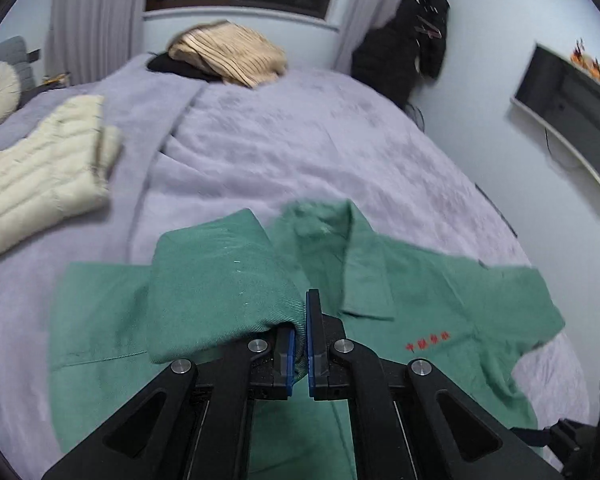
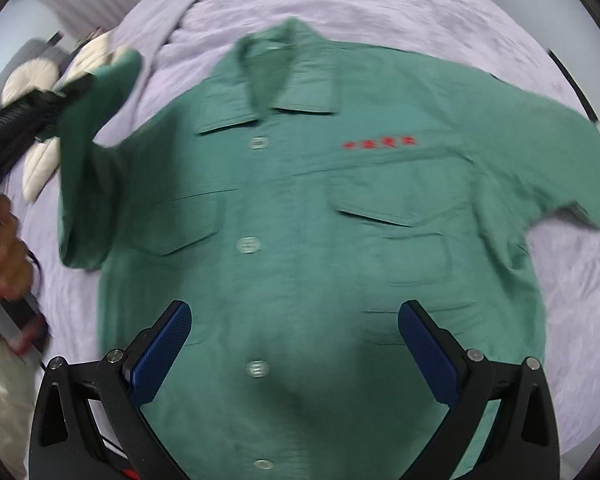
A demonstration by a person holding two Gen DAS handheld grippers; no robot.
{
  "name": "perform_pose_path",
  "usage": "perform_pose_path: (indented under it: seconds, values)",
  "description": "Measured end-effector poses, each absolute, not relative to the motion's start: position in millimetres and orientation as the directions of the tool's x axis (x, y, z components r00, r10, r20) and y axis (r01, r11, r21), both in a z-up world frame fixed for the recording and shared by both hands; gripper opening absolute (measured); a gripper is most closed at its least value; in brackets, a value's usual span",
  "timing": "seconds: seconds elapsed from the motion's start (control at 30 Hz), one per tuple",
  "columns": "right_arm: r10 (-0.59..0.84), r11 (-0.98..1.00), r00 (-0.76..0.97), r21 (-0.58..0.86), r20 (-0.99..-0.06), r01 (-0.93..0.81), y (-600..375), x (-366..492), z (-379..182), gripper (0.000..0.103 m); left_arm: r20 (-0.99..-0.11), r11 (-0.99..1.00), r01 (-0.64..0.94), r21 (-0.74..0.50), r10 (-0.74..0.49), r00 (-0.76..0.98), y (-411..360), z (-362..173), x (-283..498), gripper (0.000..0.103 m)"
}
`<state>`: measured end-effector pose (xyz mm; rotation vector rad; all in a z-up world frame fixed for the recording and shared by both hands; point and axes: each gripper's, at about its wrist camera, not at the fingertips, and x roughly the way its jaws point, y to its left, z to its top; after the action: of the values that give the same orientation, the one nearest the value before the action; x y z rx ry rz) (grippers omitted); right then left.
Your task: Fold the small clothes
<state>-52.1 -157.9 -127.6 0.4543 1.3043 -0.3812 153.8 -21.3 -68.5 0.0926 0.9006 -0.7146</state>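
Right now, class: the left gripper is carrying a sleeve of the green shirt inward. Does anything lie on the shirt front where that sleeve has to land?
Nothing visible does. The left gripper is shut on the sleeve, and the green shirt front lies bare. The right gripper hangs open above it, touching nothing.

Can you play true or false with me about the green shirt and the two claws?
1. The left claw is pinching a sleeve of the green shirt. True.
2. The right claw is squeezed shut on a button. False: its jaws stand wide open over the shirt front and hold nothing.
3. The shirt lies front up, with its buttons showing. True.
4. The writing on the shirt's chest is yellow. False: it is red.
5. The shirt lies on a wooden floor. False: it lies on a bed with a pale purple cover.
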Motion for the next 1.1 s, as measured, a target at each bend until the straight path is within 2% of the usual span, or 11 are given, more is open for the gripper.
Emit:
perform_pose_path:
  seconds: [0.23,0.27,0.33,0.37,0.63,0.77,0.93,0.97,1.03,1.07,1.1]
  values:
    - [-0.019,0.781,0.153,0.081,-0.988,0.619,-210,-83,-166,0.103,-0.878,0.693,0.72,-0.035,-0.365,0.308,-84,-158,85,0.005]
    - [-0.031,0.779,0.154,0.072,-0.988,0.623,-213,-83,-165,0.103,-0.877,0.691,0.723,-0.031,-0.366,0.312,-80,-155,81,0.011]
    - [-0.056,0.782,0.164,0.059,-0.985,0.62,-217,-79,-160,0.103,-0.869,0.685,0.727,-0.046,-0.387,0.309,-68,-144,73,0.062]
    - [-0.072,0.79,0.169,0.048,-0.983,0.612,-217,-74,-157,0.103,-0.863,0.691,0.722,-0.036,-0.386,0.325,-60,-136,70,0.1]
    - [-0.133,0.958,0.33,-0.037,-0.935,0.283,-148,22,-145,0.103,-0.806,0.852,0.522,0.035,-0.285,0.519,65,-73,83,0.103]
    - [-0.204,0.979,0.38,-0.187,-0.902,0.083,-89,62,-172,0.103,-0.836,0.937,0.34,0.082,-0.121,0.535,122,-90,119,0.103]
    - [-0.356,0.929,0.403,-0.365,-0.843,0.059,-65,106,-207,0.103,-0.868,0.968,0.235,0.088,-0.042,0.495,157,-127,137,0.103]
    - [-0.379,0.919,0.389,-0.391,-0.84,0.053,-65,113,-215,0.097,-0.876,0.971,0.222,0.084,-0.035,0.482,158,-134,139,0.103]
    - [-0.306,0.949,0.39,-0.309,-0.868,0.057,-78,115,-212,0.025,-0.891,0.979,0.195,0.063,-0.033,0.453,165,-145,141,0.103]
    - [-0.292,0.956,0.405,-0.272,-0.866,0.11,-88,111,-200,0.012,-0.895,0.982,0.183,0.052,-0.035,0.444,167,-148,142,0.103]
    - [-0.263,0.963,0.439,-0.205,-0.859,0.176,-103,104,-185,0.01,-0.898,0.984,0.175,0.044,-0.038,0.439,170,-150,143,0.103]
